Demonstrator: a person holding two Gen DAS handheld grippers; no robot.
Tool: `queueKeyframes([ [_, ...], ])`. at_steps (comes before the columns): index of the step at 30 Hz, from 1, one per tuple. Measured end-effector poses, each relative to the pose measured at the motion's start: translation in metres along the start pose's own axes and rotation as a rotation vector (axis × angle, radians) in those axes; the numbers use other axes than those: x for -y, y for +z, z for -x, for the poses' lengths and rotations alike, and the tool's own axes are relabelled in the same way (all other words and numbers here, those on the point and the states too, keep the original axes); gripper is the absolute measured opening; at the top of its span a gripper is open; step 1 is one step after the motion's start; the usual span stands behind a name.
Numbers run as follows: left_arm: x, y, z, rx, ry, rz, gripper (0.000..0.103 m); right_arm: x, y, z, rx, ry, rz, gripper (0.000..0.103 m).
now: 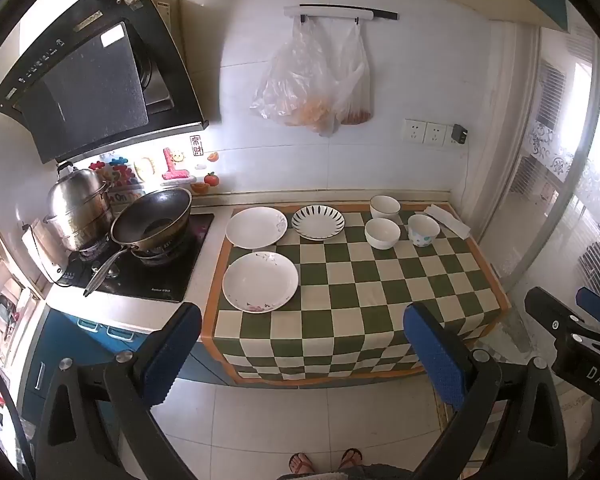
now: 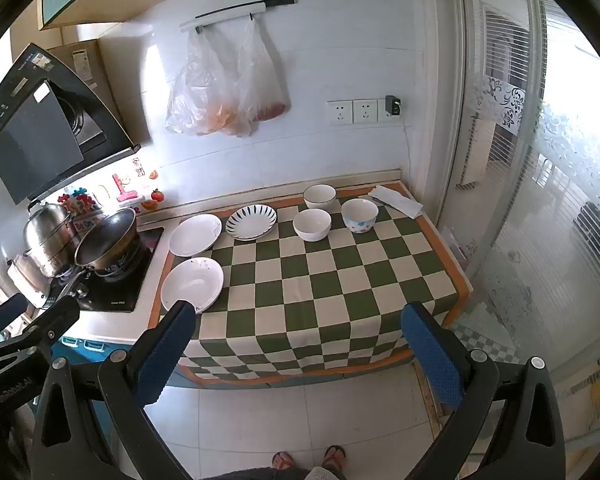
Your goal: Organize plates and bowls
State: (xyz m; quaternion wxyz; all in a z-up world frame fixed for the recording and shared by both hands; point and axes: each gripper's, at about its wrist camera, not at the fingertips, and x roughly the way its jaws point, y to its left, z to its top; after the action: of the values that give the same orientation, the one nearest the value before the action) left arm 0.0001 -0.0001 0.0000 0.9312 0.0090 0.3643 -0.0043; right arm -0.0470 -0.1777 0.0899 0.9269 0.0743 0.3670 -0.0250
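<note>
Plates and bowls sit spread over the green-and-cream checked cloth (image 1: 360, 280) that covers the bench. On the left side of the cloth lie two white plates: the near floral plate (image 1: 260, 282) (image 2: 192, 285) by the cloth's left edge, and the far white plate (image 1: 256, 227) (image 2: 195, 234) behind it, just apart. Right of the far plate is the striped plate (image 1: 318, 222) (image 2: 251, 221), its rim close to that plate's. Further right stand three bowls: the rear white bowl (image 1: 385, 206) (image 2: 319, 197) nearest the wall, the plain white bowl (image 1: 382, 233) (image 2: 311, 225) in front of it, and the spotted bowl (image 1: 423, 230) (image 2: 359, 215) beside them. A folded white cloth (image 1: 447, 220) (image 2: 396, 201) lies at the back right corner.

Left gripper (image 1: 302, 354) hangs off the bench's front edge above the floor, jaws spread wide, nothing between them. Right gripper (image 2: 300, 354) is likewise held wide apart and empty, short of the bench.

Left of the cloth, a wok (image 1: 152, 220) and a steel steamer pot (image 1: 80, 208) stand on the stove.
</note>
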Motion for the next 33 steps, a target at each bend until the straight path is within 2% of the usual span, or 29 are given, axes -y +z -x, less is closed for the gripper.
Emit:
queueKeyframes([
  [33, 0.013, 0.003, -0.003, -0.005, -0.007, 0.007, 0.103, -0.001, -0.001, -0.001, 0.006, -0.003, -0.006, 0.103],
])
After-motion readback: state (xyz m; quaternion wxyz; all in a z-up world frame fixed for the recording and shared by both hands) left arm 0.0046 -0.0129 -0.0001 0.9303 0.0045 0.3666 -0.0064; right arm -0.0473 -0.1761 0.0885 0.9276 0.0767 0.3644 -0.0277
